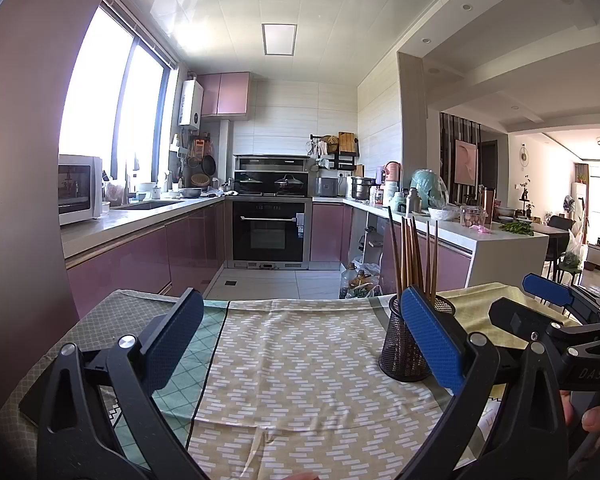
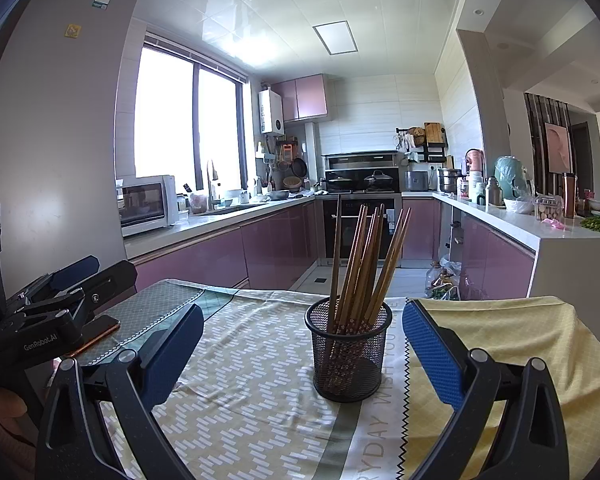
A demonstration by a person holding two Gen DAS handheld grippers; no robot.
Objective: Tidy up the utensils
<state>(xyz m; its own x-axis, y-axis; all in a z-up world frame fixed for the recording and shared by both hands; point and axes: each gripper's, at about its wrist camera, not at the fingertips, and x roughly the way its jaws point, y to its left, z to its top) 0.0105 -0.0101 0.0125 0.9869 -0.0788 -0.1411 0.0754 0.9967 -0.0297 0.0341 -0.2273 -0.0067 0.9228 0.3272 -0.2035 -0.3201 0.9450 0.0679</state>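
My chopsticks [image 2: 360, 264] stand in the mesh cup [image 2: 348, 354], tips up, leaning a bit toward the table's [image 2: 260, 360] far edge, I think. My left gripper [image 1: 300, 344] and right gripper [image 2: 304, 354] are both wide apart, empty.

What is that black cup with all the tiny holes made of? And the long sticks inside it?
The black cup looks like metal wire mesh with a dark matte coating: you can see through its fine grid, and its rim is a solid ring. The sticks are chopsticks that look like wood or bamboo, brown with a smooth, slightly shiny finish; their lower ends carry a small printed pattern. I can't tell wood from bamboo.
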